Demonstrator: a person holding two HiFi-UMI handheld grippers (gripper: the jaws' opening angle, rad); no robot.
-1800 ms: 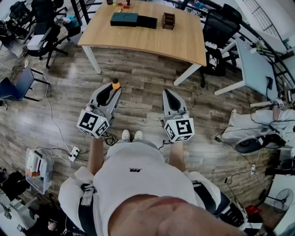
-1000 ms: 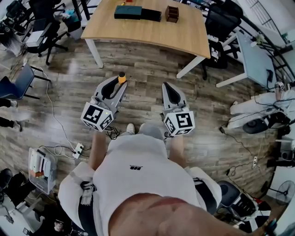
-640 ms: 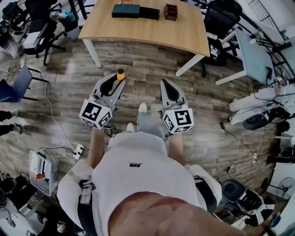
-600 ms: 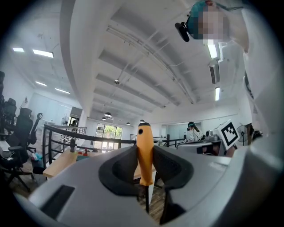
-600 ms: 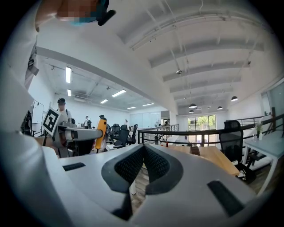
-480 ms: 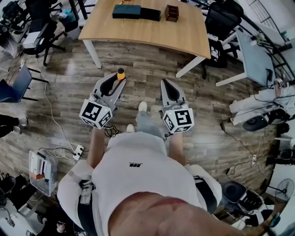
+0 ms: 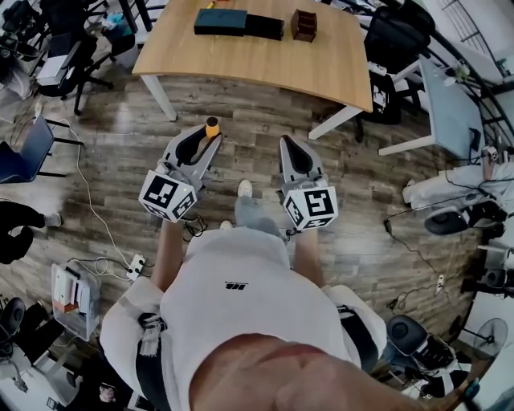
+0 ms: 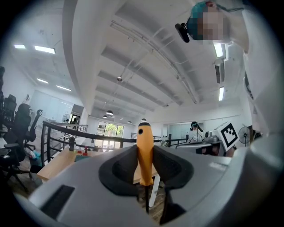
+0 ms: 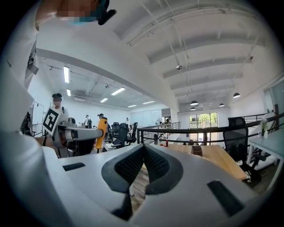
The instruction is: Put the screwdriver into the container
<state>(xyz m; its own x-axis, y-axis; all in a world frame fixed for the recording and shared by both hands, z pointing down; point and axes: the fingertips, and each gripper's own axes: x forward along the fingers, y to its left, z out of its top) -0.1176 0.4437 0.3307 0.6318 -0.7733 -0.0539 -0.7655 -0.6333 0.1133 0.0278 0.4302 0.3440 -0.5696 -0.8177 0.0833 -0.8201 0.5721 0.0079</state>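
The left gripper (image 7: 198,143), a grey two-jaw tool with a marker cube at its rear, is reaching out level over the dark wood-plank floor (image 7: 241,132), and its black pads (image 8: 119,166) are pinching the orange-handled screwdriver (image 8: 144,150). The handle is standing upright between the pads, its black-capped end is rising above them, and the thin metal shaft is pointing down. Just beside it, the matching right gripper (image 9: 143,165) is lying parallel, with its ribbed fingers pressed together on nothing. Ahead of both grippers and well apart from them, the light wooden table with white legs (image 7: 321,72) is carrying a flat dark teal box (image 7: 220,21), a black box (image 7: 265,27) touching that box's right end, and, further right, the small brown wooden container (image 7: 303,25).
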